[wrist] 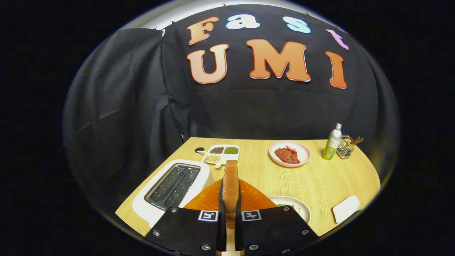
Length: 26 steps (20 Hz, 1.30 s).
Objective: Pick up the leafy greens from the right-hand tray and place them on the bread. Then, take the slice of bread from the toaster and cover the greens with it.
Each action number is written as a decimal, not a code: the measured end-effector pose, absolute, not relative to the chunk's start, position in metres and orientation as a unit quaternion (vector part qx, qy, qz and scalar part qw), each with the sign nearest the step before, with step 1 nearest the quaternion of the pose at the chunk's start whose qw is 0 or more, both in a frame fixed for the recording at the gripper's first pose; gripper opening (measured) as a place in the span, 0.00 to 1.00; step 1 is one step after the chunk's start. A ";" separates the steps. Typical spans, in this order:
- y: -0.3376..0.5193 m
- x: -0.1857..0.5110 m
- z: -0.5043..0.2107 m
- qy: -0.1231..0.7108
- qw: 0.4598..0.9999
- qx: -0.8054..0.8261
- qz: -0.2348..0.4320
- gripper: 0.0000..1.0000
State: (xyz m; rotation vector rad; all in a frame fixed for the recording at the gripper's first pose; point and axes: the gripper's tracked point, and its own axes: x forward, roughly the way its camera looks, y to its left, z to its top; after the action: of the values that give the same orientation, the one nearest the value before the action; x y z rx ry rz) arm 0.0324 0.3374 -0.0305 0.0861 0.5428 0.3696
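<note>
Wooden bench (320,181), black booth cloth behind. Toaster (174,186) left, slots empty. Tongs (230,209) nearly closed, clamping bread slice (230,185) upright on edge over orange board (208,201). Greens plate (302,209) sits right. Next, I'd say: tilt slice flat, lower squarely, then release.

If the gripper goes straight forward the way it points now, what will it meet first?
Probably the divided snack tray, just beyond the bread slice that the gripper is clamping edge-on; depth is hard to judge here.
</note>
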 end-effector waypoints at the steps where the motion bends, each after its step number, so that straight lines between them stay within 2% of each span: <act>1: 0.331 0.032 -0.040 0.274 0.944 0.045 0.179 0.10; 10: 0.295 0.029 -0.095 0.310 0.930 0.078 0.179 0.10; 20: 0.272 0.026 -0.120 0.328 0.924 0.095 0.170 0.10; 25: 0.255 0.026 -0.130 0.340 0.921 0.107 0.157 0.14; 26: 0.253 0.026 -0.131 0.343 0.920 0.112 0.154 0.18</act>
State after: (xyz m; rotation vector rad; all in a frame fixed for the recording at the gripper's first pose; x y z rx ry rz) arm 0.0258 0.2529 -0.1314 0.2311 0.7058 0.3167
